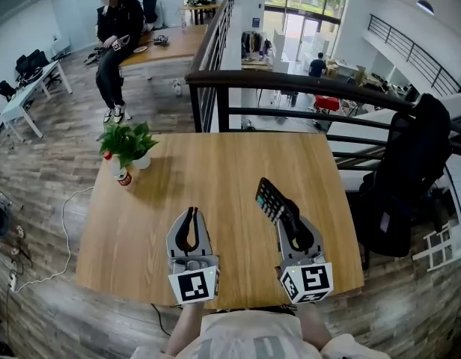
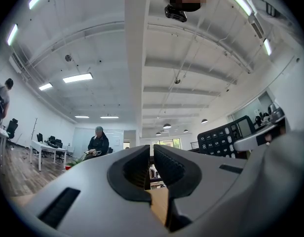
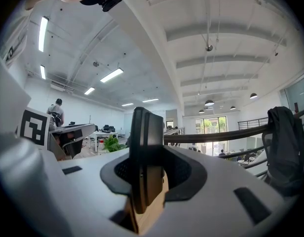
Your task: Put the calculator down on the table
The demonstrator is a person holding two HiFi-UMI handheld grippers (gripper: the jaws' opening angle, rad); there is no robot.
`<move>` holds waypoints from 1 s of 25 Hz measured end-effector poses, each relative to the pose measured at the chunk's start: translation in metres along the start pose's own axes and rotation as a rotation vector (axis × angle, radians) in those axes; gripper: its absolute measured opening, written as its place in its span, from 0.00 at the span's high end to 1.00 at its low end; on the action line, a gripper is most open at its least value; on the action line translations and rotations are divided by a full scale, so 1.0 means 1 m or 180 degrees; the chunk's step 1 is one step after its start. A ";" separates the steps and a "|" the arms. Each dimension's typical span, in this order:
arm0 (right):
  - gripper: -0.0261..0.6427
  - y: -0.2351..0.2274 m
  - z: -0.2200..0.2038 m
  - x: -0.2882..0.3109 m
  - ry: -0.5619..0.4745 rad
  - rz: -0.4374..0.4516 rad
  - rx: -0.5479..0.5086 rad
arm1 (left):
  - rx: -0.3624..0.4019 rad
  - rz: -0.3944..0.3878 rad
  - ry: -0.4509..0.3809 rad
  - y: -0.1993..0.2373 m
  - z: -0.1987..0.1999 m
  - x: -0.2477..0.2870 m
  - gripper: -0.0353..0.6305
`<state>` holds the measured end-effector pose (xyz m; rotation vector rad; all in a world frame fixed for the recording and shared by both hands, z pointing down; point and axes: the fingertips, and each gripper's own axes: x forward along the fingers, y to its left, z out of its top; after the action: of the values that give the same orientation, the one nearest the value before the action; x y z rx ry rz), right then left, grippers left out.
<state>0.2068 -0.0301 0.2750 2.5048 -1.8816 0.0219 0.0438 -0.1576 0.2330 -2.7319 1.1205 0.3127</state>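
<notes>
My right gripper (image 1: pixel 289 214) is shut on a black calculator (image 1: pixel 274 199) and holds it just above the wooden table (image 1: pixel 215 163), right of the middle. The calculator's keyed end sticks out ahead of the jaws. In the right gripper view the calculator (image 3: pixel 146 152) stands edge-on between the jaws, upright. The left gripper view shows its keypad (image 2: pixel 223 138) off to the right. My left gripper (image 1: pixel 190 213) hovers over the table to the left of the right one. Its jaws stand almost together with nothing between them (image 2: pixel 152 154).
A potted plant (image 1: pixel 128 142) and a small bottle (image 1: pixel 123 176) stand near the table's left edge. A black railing (image 1: pixel 290 84) runs behind the table. A chair draped with a black jacket (image 1: pixel 410 178) stands at the right. A person (image 1: pixel 114 28) sits far back.
</notes>
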 end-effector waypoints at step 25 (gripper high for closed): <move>0.78 0.058 -0.104 0.093 0.2557 0.3569 -0.0751 | 0.0186 0.0572 0.0656 0.025 -0.054 -0.007 0.90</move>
<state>0.1768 -0.1343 0.3802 0.7897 -2.3027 0.6287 0.0281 -0.1836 0.2845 -2.6646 1.4081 0.0195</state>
